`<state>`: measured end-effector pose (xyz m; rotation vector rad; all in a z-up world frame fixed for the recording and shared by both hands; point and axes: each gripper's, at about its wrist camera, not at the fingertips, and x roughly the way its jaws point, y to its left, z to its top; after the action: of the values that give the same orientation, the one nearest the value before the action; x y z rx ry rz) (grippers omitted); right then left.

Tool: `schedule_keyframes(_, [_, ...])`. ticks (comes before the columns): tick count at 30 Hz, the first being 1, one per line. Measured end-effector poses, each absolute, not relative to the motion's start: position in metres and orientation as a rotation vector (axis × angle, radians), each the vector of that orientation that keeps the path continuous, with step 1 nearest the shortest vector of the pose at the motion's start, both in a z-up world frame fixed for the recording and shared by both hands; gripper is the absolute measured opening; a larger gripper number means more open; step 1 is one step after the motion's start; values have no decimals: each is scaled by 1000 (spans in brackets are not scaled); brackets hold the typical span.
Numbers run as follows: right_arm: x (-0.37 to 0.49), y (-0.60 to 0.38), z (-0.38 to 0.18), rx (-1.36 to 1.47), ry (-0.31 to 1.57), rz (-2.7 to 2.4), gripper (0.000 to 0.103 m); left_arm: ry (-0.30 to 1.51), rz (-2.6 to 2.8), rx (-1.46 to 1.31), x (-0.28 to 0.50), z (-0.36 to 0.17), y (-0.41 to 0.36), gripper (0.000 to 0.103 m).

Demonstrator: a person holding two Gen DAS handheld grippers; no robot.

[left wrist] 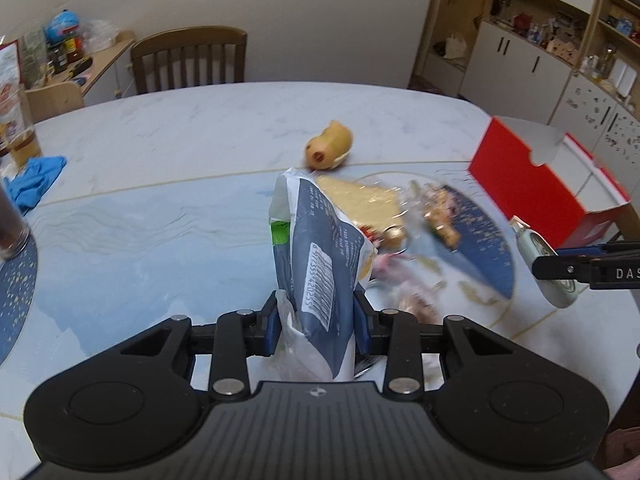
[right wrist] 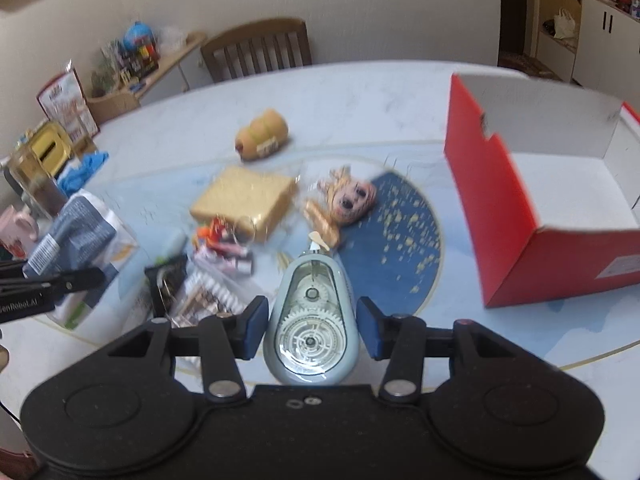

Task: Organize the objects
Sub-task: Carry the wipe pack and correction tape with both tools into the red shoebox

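My left gripper (left wrist: 316, 316) clamps the soft, crushable packet (left wrist: 320, 248) above the desk (left wrist: 160, 208); right gripper (right wrist: 312, 328) brackets the rigid, slippery tape dispenser (right wrist: 312, 320), contact unclear, near the red box (right wrist: 520, 208).

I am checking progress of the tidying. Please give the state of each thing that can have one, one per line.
Left tool: shut on the blue-white plastic packet, held off the table.
Right tool: pads beside the pale green tape dispenser, grip unclear.
Red cardboard box: open, upright; visible part empty.
Yellow sponge block: lying flat.
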<state>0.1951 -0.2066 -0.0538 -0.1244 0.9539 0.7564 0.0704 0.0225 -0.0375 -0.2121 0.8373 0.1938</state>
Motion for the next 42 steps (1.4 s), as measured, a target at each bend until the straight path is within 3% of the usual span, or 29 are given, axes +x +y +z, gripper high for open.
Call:
schedule_keyframes(18, [276,-285,-1,-47,808,595,48,741,-58,-45,171,24,-87,34])
schedule_keyframes(42, [389,-374,-41,-62,843,478,48,887,-209,19,331,-1,-243,34])
